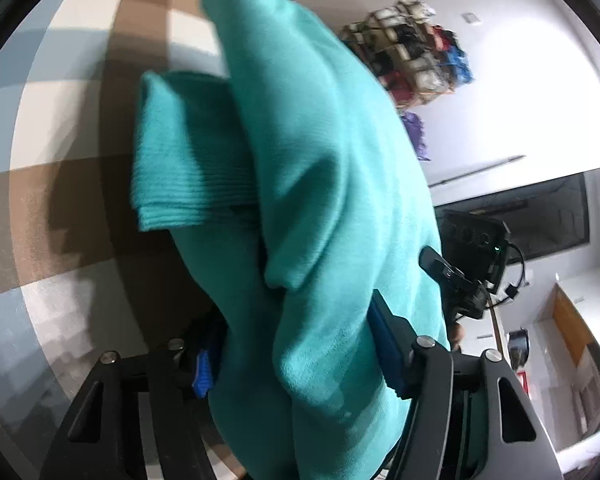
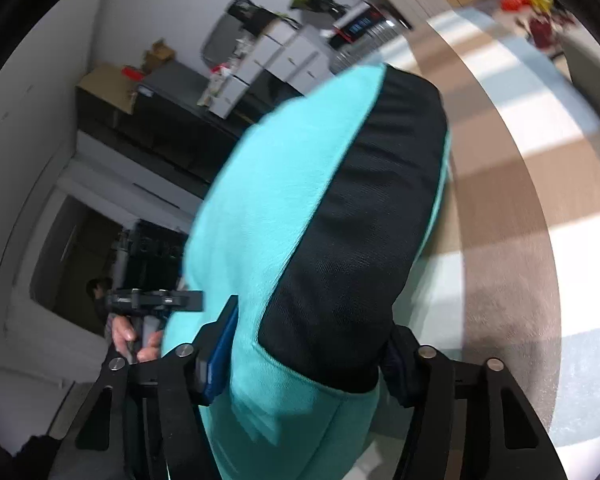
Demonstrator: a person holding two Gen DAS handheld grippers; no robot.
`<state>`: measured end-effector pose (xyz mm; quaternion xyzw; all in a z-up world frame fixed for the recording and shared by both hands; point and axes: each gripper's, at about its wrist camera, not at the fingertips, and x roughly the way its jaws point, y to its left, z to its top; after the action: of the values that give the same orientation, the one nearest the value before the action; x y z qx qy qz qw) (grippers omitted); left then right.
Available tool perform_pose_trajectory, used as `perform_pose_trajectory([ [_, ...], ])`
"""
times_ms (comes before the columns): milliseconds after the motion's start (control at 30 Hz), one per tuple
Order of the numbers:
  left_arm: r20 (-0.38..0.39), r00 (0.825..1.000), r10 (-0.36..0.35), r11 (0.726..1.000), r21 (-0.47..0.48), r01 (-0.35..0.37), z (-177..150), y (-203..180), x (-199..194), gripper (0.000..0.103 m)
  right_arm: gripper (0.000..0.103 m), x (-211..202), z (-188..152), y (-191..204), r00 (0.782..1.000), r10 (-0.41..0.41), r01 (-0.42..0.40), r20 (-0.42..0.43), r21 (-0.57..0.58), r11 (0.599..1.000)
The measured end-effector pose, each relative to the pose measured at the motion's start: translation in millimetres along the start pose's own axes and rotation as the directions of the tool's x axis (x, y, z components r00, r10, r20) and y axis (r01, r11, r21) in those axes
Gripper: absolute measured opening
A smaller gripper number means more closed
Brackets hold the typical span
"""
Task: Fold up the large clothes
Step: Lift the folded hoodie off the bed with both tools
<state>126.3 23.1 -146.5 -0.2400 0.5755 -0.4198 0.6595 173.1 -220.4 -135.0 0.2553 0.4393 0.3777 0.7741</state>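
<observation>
A teal garment [image 1: 300, 184] hangs bunched from my left gripper [image 1: 296, 360], which is shut on it between blue pads; a ribbed cuff or hem [image 1: 180, 184] hangs at its left. In the right wrist view the same teal garment [image 2: 260, 220] has a black panel [image 2: 364, 240]. My right gripper [image 2: 304, 356] is shut on it. Both grippers hold it lifted above a checked surface. The right gripper [image 1: 456, 276] shows past the cloth in the left view, and the left gripper [image 2: 156, 300] with the hand on it shows in the right view.
A brown, white and pale blue checked surface [image 1: 72, 160] lies below, also in the right wrist view [image 2: 512, 200]. A white wall with a rack of coloured items [image 1: 416, 56] and a dark cabinet [image 2: 160, 120] with boxes stand behind.
</observation>
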Motion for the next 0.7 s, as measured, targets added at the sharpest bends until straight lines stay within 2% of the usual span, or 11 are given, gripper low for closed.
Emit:
perform_pose_trajectory([
  [100, -0.010, 0.999, 0.042, 0.999, 0.020, -0.041, -0.9, 0.0, 6.5, 0.057, 0.059, -1.2, -6.2, -4.2, 1.000, 0.014, -0.014, 0.023, -0.007, 1.000],
  [167, -0.014, 0.999, 0.032, 0.999, 0.002, -0.032, 4.6, 0.0, 14.2, 0.057, 0.059, 3.5, -11.1, -15.3, 1.000, 0.000, 0.000, 0.014, 0.004, 1.000],
  [233, -0.001, 0.999, 0.034, 0.999, 0.032, -0.034, 4.6, -5.8, 8.7, 0.057, 0.059, 1.9, -10.2, -15.3, 1.000, 0.006, -0.006, 0.027, 0.012, 1.000],
  [500, 0.060, 0.998, 0.000, 0.994, 0.111, -0.006, 3.6, -38.8, -9.7, 0.054, 0.057, -23.8, -0.9, 20.3, 0.996, -0.018, 0.026, 0.090, -0.090, 0.996],
  [600, 0.091, 0.996, -0.016, 0.989, 0.151, 0.002, -3.0, -52.4, -28.7, 0.052, 0.057, -36.4, 1.2, 36.5, 0.992, -0.008, 0.022, 0.123, -0.112, 0.993],
  [700, 0.113, 0.994, 0.013, 0.984, 0.178, -0.033, -6.1, -71.0, -46.3, 0.051, 0.057, -45.0, 4.8, 54.7, 0.989, -0.005, 0.024, 0.149, -0.124, 0.992],
])
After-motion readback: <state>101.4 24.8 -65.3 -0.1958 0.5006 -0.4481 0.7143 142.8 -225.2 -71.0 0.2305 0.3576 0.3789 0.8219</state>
